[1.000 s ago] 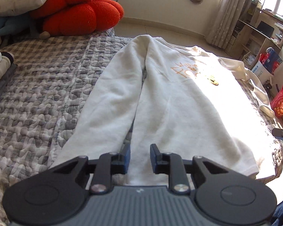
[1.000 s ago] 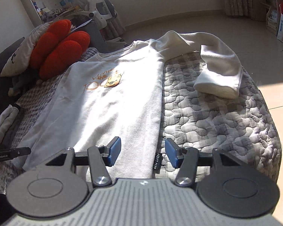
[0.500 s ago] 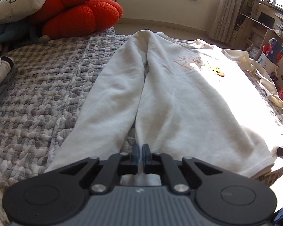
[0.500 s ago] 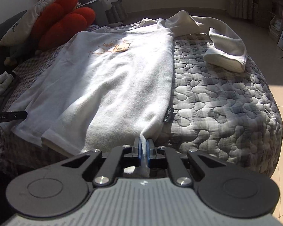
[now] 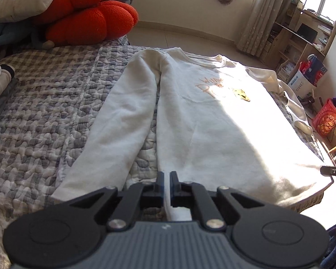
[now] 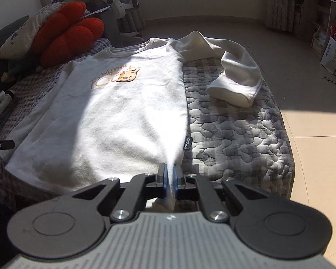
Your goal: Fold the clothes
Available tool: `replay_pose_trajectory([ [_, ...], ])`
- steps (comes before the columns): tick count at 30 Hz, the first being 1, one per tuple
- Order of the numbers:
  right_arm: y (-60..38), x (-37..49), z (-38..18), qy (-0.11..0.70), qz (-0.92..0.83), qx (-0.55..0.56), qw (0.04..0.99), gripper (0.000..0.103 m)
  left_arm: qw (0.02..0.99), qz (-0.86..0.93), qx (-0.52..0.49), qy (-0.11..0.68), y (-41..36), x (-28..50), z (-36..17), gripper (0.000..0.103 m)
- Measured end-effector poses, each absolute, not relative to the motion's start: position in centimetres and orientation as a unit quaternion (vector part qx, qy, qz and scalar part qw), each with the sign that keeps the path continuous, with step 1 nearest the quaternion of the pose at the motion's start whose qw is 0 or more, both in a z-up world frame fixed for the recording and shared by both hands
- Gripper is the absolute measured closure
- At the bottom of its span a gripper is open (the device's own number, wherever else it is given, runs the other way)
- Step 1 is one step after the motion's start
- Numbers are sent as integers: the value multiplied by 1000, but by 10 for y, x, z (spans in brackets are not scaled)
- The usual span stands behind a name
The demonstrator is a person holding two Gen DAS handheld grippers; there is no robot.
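Between both grippers' pads, sweatshirt [image 6: 127,116] hem corners vanish from sight.

Tiled floor [image 6: 224,25], curtained window [image 5: 255,11], wooden shelves [image 5: 302,35]

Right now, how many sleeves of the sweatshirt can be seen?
2. One sleeve lies straight along the sweatshirt body's side; the other sleeve is bent on the quilt, cuff toward the hem.

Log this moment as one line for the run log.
stage: hem grasped, fold not begun | left tool: shut on sweatshirt hem corner | right tool: opening slightly, hem corner between pads | sweatshirt: flat on bed
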State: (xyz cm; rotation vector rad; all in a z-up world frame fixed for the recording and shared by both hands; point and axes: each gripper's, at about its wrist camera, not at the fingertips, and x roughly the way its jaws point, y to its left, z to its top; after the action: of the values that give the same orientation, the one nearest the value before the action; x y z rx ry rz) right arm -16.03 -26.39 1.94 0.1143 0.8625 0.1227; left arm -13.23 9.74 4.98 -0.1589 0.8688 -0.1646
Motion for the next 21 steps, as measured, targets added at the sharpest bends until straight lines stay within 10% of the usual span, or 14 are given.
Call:
replay_pose_trajectory([
  [6, -272, -151, 27, 373, 37, 112, 920, 69, 906, 1, -140, 399, 170, -125, 67, 74],
  [21, -196, -65, 67, 335, 134, 62, 931, 54, 881, 16, -152, 447, 195, -123, 46, 54],
])
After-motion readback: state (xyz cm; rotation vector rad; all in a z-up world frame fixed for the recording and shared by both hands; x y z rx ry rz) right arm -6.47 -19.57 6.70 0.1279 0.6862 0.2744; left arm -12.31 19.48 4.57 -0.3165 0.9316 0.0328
